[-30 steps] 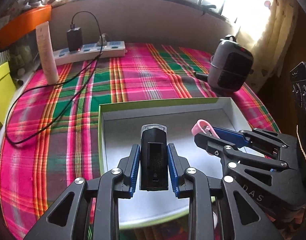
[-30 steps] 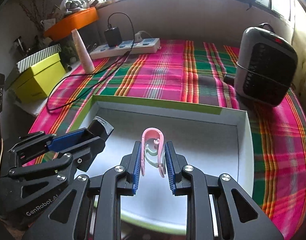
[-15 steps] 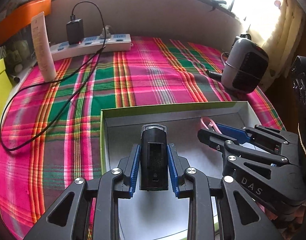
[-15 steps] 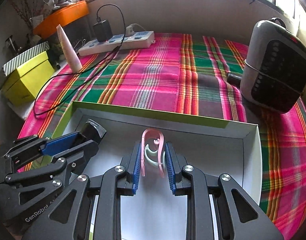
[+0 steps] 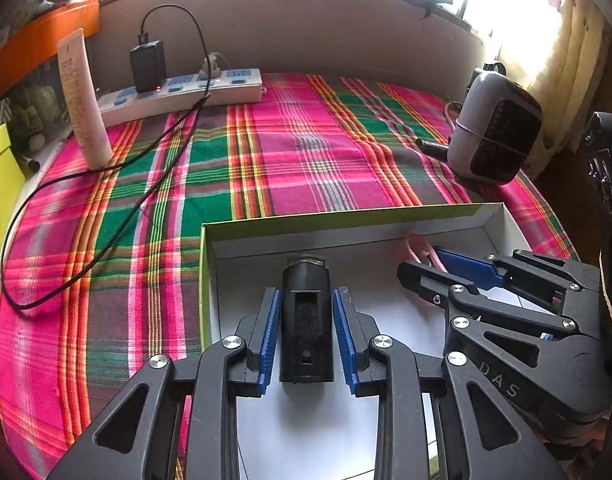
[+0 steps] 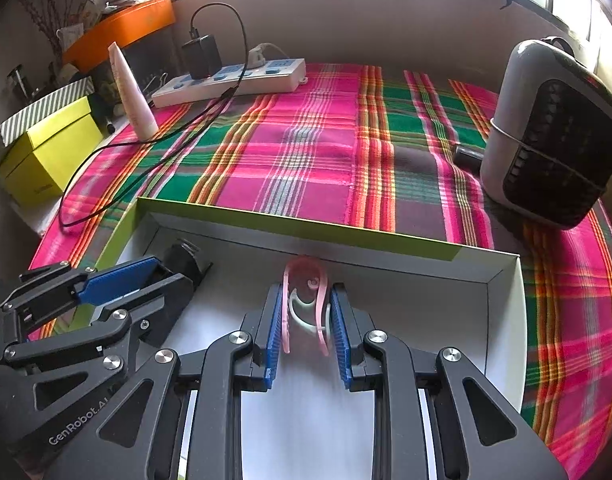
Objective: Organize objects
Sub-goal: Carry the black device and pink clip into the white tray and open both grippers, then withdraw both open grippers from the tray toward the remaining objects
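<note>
A shallow white box with a green rim (image 5: pixel 338 216) (image 6: pixel 290 220) lies on the plaid cloth. My left gripper (image 5: pixel 306 328) is over its left part; a black flashlight-like object (image 5: pixel 306 320) sits between the pads with a small gap on each side. My right gripper (image 6: pixel 304 320) is over the box's far middle, with a pink and white clip (image 6: pixel 306 304) between its pads and a narrow gap showing. The right gripper shows in the left wrist view (image 5: pixel 446 264), the left in the right wrist view (image 6: pixel 146 276).
A grey and black small heater (image 5: pixel 494 132) (image 6: pixel 554 132) stands far right. A white power strip with a black charger (image 5: pixel 178 92) and cable lies at the back. A cream tube (image 5: pixel 82 100) stands at the left. A yellow box (image 6: pixel 46 152) sits beyond the cloth's left edge.
Both grippers have moved down and forward into the box. The jaws of each have opened slightly, so gaps now show beside the black object and the pink clip.
</note>
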`<state>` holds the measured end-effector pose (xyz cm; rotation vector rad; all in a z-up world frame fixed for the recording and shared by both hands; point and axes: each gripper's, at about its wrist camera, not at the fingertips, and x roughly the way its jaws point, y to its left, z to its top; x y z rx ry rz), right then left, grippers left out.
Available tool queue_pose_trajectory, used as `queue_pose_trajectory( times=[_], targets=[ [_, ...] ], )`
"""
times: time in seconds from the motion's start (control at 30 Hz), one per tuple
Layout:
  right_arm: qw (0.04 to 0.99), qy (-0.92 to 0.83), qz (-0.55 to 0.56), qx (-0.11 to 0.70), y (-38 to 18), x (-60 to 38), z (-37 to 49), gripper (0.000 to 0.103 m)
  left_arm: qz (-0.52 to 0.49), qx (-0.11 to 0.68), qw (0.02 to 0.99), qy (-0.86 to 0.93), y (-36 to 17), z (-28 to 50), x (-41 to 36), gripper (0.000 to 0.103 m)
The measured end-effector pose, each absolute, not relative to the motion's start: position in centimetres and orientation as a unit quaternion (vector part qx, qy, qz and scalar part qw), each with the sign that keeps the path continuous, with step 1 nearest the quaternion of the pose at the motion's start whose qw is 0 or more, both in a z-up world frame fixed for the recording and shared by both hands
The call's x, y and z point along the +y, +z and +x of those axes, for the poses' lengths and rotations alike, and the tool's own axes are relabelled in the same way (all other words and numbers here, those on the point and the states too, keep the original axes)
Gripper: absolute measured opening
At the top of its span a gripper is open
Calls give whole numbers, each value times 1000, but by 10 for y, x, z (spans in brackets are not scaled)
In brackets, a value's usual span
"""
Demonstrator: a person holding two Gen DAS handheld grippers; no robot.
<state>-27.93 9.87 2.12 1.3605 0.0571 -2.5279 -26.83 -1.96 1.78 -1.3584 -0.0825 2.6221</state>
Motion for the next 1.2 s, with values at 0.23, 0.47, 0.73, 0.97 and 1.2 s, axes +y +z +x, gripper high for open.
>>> queue_pose_trajectory(
  times=[0.23,0.47,0.73,0.97,1.2],
  targets=[
    [133,-873,469,19,21,100,-277,24,-459,-25,90,883,18,-269,-21,27],
    [129,-873,470,19,21,102,-270,39,-454,-28,89,886,23,-263,-22,39],
    [125,-875,467,11,26,105,-258,39,-449,-25,85,889,28,-248,-24,42],
    [122,-880,459,7,32,106,-242,39,-441,-27,79,894,35,-233,-27,42],
    [118,-887,446,3,40,107,-222,39,-431,-28,75,899,42,-214,-29,42]
  ],
)
